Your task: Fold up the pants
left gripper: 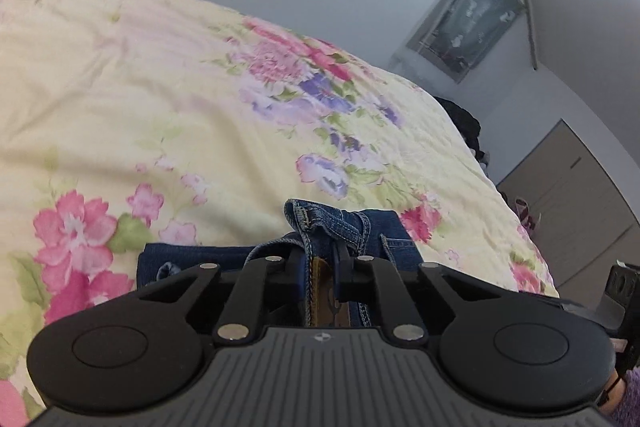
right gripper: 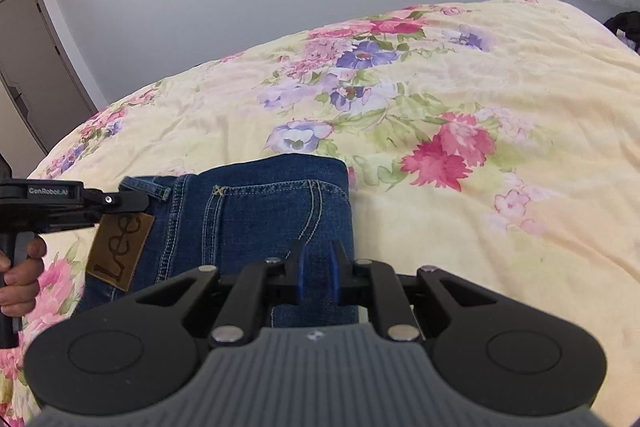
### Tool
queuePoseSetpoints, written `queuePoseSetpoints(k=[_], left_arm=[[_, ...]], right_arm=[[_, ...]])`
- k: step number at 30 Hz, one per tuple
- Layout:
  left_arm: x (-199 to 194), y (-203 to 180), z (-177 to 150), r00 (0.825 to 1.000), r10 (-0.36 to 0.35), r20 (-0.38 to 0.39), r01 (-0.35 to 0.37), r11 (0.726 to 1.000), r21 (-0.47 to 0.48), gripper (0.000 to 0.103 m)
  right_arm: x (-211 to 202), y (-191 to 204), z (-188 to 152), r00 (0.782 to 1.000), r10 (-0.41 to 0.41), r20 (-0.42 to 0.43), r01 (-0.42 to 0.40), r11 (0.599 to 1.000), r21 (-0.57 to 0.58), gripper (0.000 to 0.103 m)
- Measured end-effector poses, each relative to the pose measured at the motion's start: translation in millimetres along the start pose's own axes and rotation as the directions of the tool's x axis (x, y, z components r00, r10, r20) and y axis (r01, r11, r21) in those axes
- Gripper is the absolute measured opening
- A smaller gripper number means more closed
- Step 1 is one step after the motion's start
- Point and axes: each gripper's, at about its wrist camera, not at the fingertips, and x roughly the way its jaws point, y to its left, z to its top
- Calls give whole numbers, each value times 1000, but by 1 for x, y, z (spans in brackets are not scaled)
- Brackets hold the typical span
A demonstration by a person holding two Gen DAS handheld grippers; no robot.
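The folded blue jeans (right gripper: 256, 223) lie on the floral quilt (right gripper: 500, 87), at the near edge of the bed. In the left wrist view, the left gripper (left gripper: 322, 273) has its jaws clamped on the bunched waistband, with the brown leather label pinched between the blue pads; denim rises toward 12 o'clock beyond the tips. The right gripper (right gripper: 318, 277) stands with its jaws nearly together over the jeans' right edge; whether cloth is pinched between its pads I cannot tell. From the right view, the left gripper sits at 9 o'clock, gripped by a hand (right gripper: 18, 273).
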Motion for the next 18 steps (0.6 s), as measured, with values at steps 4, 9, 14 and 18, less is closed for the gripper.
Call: queuePoseSetpoints(k=[4, 9, 14, 18], left_arm=[[-8, 10, -1, 998, 62, -34, -61, 998, 35, 13], [4, 49, -20, 995, 76, -62, -78, 996, -41, 13], [21, 69, -30, 997, 53, -60, -57, 996, -64, 15], [33, 80, -35, 998, 38, -59, -41, 997, -59, 18]], right_arm=[[-11, 13, 9, 1000, 5, 7, -5, 998, -60, 6], [11, 33, 13, 998, 19, -52, -25, 992, -124, 5], [48, 41, 3, 992, -20, -122, -2, 984, -179, 5], [75, 33, -17, 983, -41, -177, 7, 982, -190, 5]])
